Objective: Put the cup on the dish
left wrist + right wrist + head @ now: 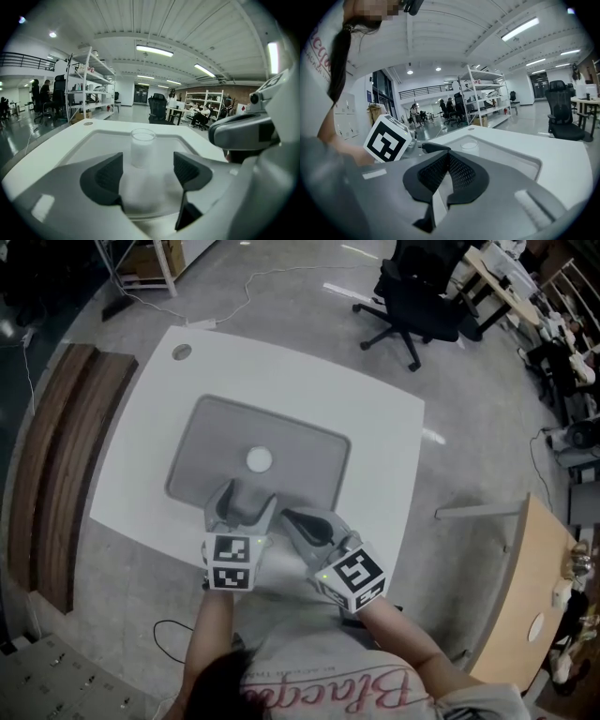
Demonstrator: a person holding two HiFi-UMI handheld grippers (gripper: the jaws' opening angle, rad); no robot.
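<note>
A translucent white cup (259, 460) stands upright in the middle of the grey dish (206, 442), a shallow rectangular tray on the white table. My left gripper (248, 498) sits at the dish's near edge with its jaws wide open. In the left gripper view the cup (142, 147) stands a little ahead of the left gripper (147, 168), with nothing between the pads. My right gripper (291, 517) lies just to the right, shut and empty. In the right gripper view the right gripper (447, 161) points toward the cup (469, 144) and the dish (520, 159).
The white table (375, 427) has a round hole (182, 352) at its far left corner. A wooden bench (66, 456) runs along the left. An office chair (417, 296) stands beyond the table. A light wooden desk (530, 606) is at the right.
</note>
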